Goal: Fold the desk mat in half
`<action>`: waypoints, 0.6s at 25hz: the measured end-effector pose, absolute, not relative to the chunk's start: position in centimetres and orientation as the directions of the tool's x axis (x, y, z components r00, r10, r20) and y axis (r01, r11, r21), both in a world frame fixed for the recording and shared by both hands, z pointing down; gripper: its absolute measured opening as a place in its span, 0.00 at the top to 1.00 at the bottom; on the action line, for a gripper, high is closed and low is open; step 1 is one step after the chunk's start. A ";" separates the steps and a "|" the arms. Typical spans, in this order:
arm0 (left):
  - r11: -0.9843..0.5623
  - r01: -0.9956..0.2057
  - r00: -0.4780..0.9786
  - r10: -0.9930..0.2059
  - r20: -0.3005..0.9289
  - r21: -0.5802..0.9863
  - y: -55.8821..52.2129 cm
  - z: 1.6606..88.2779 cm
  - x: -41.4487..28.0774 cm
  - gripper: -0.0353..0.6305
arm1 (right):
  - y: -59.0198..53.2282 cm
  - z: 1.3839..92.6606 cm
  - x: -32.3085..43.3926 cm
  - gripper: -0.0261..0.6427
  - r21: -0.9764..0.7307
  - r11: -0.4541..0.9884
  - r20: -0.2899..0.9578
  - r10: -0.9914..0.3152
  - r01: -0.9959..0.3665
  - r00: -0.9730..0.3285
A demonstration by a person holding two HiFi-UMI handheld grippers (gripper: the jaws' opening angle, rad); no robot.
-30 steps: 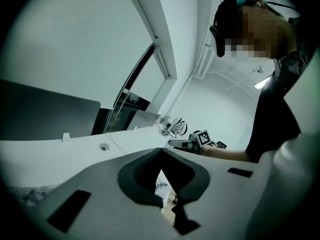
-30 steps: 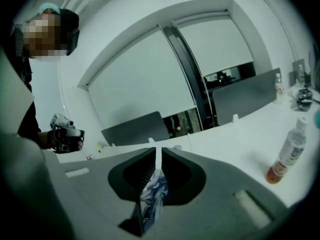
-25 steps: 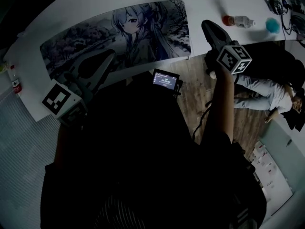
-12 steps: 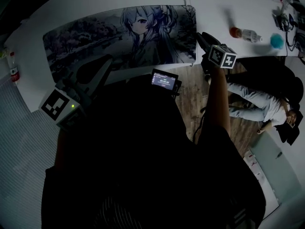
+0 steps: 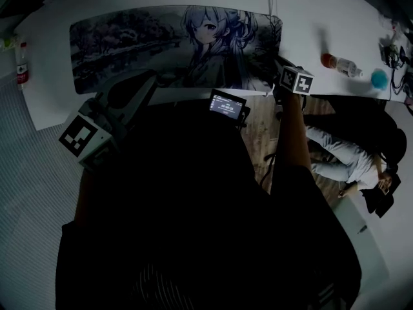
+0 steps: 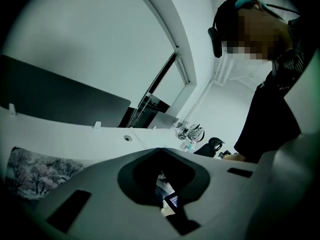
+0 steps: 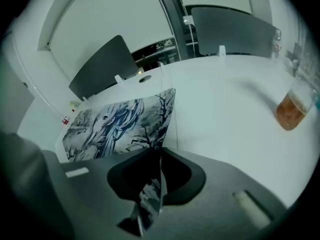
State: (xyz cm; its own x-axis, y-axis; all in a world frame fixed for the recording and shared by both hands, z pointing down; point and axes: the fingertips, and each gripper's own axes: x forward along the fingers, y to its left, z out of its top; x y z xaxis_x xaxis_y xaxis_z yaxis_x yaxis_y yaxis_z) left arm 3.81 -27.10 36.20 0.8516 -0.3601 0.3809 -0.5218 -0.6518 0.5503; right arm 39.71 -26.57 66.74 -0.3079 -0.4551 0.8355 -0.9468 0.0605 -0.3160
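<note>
One white tabletop (image 5: 310, 8) carries the desk mat (image 5: 148, 44), which lies flat and unfolded along the near edge, print up. Your right gripper (image 7: 159, 186) is at the mat's right near corner; its jaws have just been closing and are clenched on that corner's edge. Your left gripper (image 6: 167, 189) hovers by the mat's near edge, left of middle, jaws slightly apart, nothing between them. A bottle (image 5: 340, 64) lies well right of the mat
</note>
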 end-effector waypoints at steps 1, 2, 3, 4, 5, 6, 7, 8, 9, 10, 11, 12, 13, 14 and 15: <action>-0.651 -0.524 0.851 -0.365 0.378 0.550 -27.0 36.2 3.8 0.93 | -26.6 66.6 39.5 0.90 -0.298 0.076 0.840 -0.452 -0.952 -0.299; -0.650 -0.525 0.850 -0.369 0.375 0.550 -26.8 36.1 3.9 0.93 | -26.5 66.5 39.4 0.91 -0.279 0.090 0.847 -0.447 -0.956 -0.289; -0.650 -0.524 0.851 -0.372 0.372 0.550 -26.6 36.0 4.0 0.93 | -26.4 66.4 39.4 0.91 -0.265 0.101 0.851 -0.443 -0.959 -0.282; -0.652 -0.524 0.851 -0.374 0.369 0.548 -26.4 35.9 4.1 0.94 | -26.3 66.2 39.3 0.91 -0.258 0.108 0.853 -0.442 -0.960 -0.279; -0.654 -0.524 0.851 -0.376 0.366 0.546 -26.1 35.8 4.3 0.93 | -26.3 66.0 39.3 0.92 -0.255 0.113 0.851 -0.444 -0.960 -0.279; -0.656 -0.524 0.851 -0.378 0.364 0.543 -25.9 35.6 4.4 0.93 | -26.3 65.8 39.3 0.92 -0.255 0.117 0.848 -0.450 -0.960 -0.280; -0.659 -0.524 0.851 -0.380 0.362 0.540 -25.7 35.5 4.4 0.93 | -26.4 65.4 39.3 0.94 -0.256 0.122 0.843 -0.458 -0.959 -0.283; -0.660 -0.525 0.851 -0.383 0.360 0.537 -25.4 35.3 4.5 0.94 | -26.3 65.0 39.1 0.94 -0.257 0.128 0.838 -0.465 -0.958 -0.287; -0.661 -0.526 0.850 -0.386 0.358 0.535 -25.2 35.1 4.5 0.93 | -26.3 64.7 39.0 0.94 -0.259 0.135 0.832 -0.472 -0.956 -0.292; -0.661 -0.528 0.849 -0.391 0.355 0.533 -25.0 34.9 4.5 0.93 | -26.3 64.3 38.9 0.94 -0.262 0.142 0.826 -0.478 -0.955 -0.298; -0.660 -0.530 0.848 -0.397 0.351 0.532 -24.8 34.7 4.5 0.93 | -26.3 63.9 38.7 0.94 -0.267 0.150 0.818 -0.486 -0.952 -0.306; -0.659 -0.532 0.846 -0.405 0.346 0.532 -24.7 34.4 4.4 0.93 | -26.3 63.5 38.6 0.94 -0.275 0.159 0.809 -0.495 -0.948 -0.317; -0.658 -0.535 0.845 -0.414 0.339 0.530 -24.6 34.1 4.3 0.93 | -26.4 63.0 38.4 0.94 -0.283 0.168 0.799 -0.503 -0.944 -0.329; -0.657 -0.538 0.843 -0.423 0.332 0.528 -24.5 33.7 4.1 0.93 | -26.4 62.5 38.3 0.94 -0.291 0.178 0.789 -0.511 -0.940 -0.341; -0.657 -0.541 0.841 -0.432 0.325 0.525 -24.3 33.4 3.9 0.93 | -26.3 62.0 38.1 0.94 -0.300 0.186 0.779 -0.518 -0.936 -0.353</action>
State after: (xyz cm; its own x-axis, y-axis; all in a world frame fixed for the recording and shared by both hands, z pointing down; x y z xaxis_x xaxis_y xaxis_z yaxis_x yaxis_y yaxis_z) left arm 3.85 -24.28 33.37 0.8411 -0.4325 0.3249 -0.5407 -0.6571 0.5252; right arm 38.09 -26.32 62.03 -0.3528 -0.5183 0.7790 -0.9357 0.1860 -0.2999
